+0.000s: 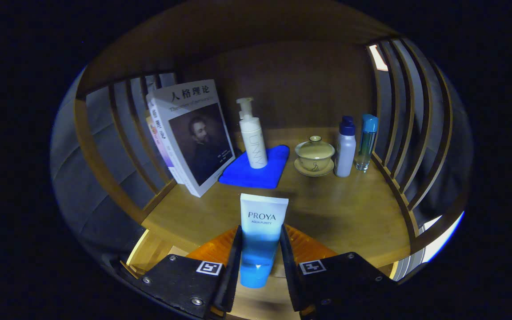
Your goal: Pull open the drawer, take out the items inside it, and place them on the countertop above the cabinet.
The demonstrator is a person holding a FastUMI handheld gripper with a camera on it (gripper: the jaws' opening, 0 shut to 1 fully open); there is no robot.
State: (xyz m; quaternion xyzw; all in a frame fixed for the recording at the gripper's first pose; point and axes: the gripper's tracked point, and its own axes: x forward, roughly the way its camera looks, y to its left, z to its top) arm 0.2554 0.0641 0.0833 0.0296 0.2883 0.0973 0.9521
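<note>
both fingers [234, 253] on tube [262, 222] (pump bottle [252, 135], books [189, 133] beyond)

A tube [262, 231], white at its far end and shading to bright blue at the near end, is clamped between both fingers of the gripper [259, 255]. At twelve o'clock of it a vivid blue cloth [256, 171] is seen under a white pump bottle [251, 138]. At ten o'clock, a white-covered book [194, 133] bearing a dark portrait is seen. At one o'clock an olive-yellow lidded cup [314, 155], a pale bottle with a dark blue cap [346, 149] and a clear bottle with a light blue cap [367, 140] are seen. The countertop [349, 209] is honey-brown wood.
</note>
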